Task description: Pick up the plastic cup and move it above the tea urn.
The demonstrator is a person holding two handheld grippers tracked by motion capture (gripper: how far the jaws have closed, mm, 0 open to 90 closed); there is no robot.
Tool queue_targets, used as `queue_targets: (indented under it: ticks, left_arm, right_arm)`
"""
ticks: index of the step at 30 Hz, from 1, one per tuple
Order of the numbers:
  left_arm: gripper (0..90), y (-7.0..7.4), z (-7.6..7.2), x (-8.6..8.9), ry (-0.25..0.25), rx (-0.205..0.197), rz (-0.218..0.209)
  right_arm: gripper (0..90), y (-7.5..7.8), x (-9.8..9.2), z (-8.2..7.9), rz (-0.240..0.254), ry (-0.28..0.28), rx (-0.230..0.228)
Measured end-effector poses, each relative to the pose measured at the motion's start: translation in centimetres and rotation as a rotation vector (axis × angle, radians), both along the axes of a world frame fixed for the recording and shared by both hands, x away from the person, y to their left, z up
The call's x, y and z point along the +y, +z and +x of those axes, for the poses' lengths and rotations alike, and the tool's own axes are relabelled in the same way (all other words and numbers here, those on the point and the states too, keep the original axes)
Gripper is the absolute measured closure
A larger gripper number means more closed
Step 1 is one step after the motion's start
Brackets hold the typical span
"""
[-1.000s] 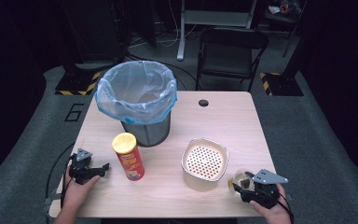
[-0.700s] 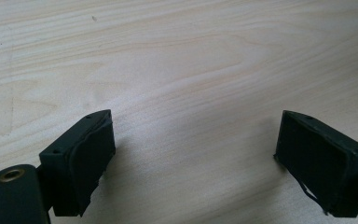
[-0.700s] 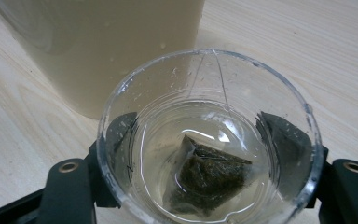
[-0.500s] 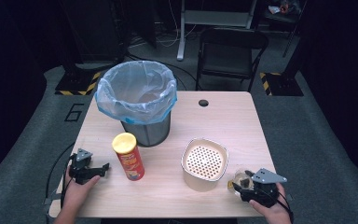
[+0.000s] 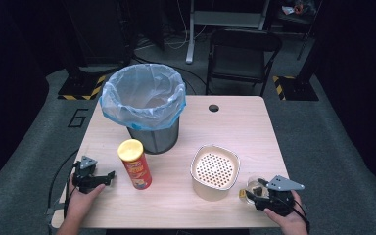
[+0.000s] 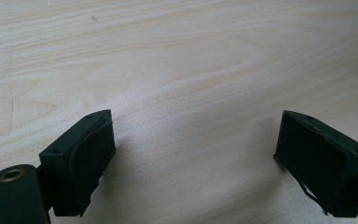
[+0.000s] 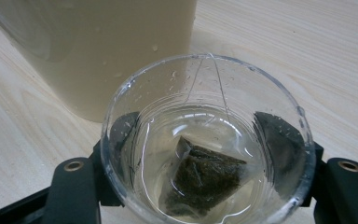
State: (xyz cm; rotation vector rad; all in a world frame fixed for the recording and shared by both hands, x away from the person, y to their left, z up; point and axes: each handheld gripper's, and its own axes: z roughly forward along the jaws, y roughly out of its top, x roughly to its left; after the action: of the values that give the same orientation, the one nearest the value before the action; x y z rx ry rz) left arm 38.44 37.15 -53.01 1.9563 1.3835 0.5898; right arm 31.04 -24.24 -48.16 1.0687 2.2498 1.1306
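Table [image 5: 235, 122]: your work surface | cream container [image 5: 215, 171]: just left of glass cup | glass cup [image 7: 207, 140], teabag [image 7: 200, 177] inside: near right front corner, your right gripper [image 5: 255, 195] jaws clamped on it, just closing | left gripper [image 6: 193, 154]: jaws apart over bare wood.

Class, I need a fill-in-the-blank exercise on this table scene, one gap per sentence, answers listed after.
1. The clear cup between the right gripper jaws holds liquid and a ____.
2. The bin is lined with a ____ bag.
3. The chips can has a ____ lid.
4. The left gripper jaws are ____, with bare table between them.

Answers: tea bag; blue; yellow; open
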Motion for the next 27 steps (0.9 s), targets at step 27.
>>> queue_targets:
  ticks: [27]
  left_arm:
    - [11.3, 0.0, 0.0, 0.0, 0.001, -0.002, 0.0]
  right_arm:
    - [33.7, 7.0, -0.6, 7.2, 0.021, 0.063, -0.065]
